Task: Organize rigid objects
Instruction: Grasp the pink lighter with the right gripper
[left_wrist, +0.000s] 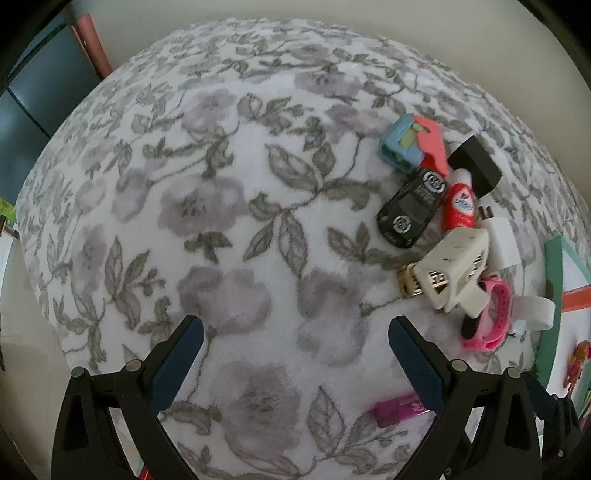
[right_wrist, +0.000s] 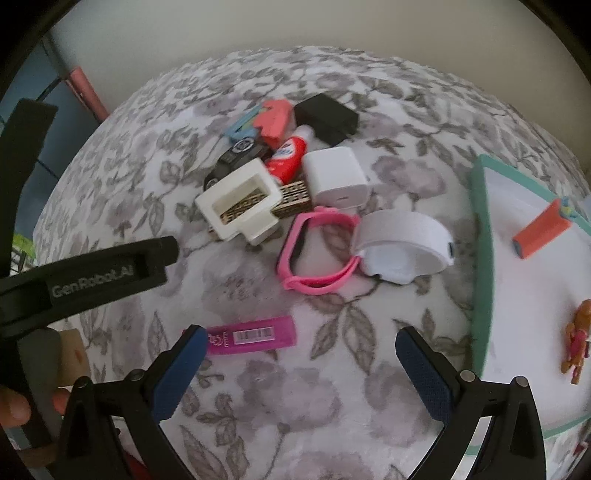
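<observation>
Right tool (right_wrist: 297, 345) gapes empty; magenta stick (right_wrist: 251, 336), just ahead-left, probably next: straddle its narrow width squarely.

Fuzzy floral cloth blanket (right_wrist: 295, 387), glossy white plastic charger (right_wrist: 338, 175), matt textured fingers (right_wrist: 181, 373)

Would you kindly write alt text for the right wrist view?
The open right gripper hovers over a floral blanket, a magenta tube by its left finger. Beyond lies a pile including a pink wristband and white charger; a teal-rimmed tray sits right.
</observation>
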